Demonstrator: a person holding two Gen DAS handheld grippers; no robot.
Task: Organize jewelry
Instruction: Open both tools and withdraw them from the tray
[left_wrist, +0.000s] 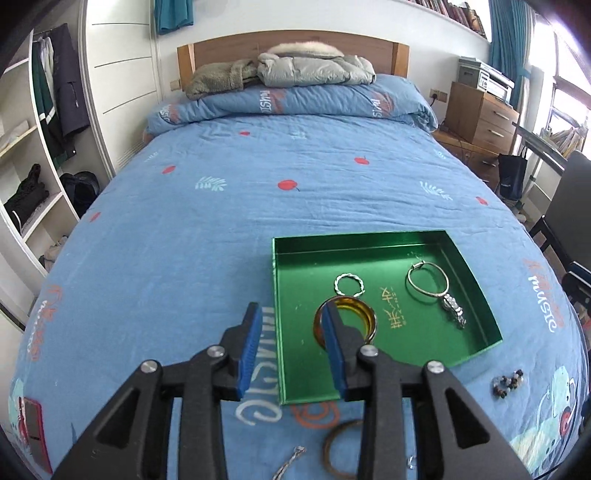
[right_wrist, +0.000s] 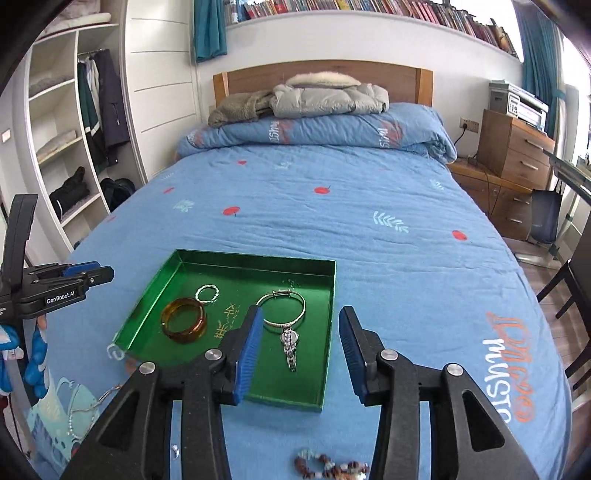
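Blue bedspread (left_wrist: 221, 221) carries my green tray (left_wrist: 476, 295), three pieces inside. Both jaws spread, empty; next, the bead bracelet (right_wrist: 328, 466) just before the tray.

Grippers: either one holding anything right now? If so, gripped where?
Nothing is held. The left gripper and right gripper both stand open with nothing between the pads; the amber bangle and silver bracelet lie in the green tray.
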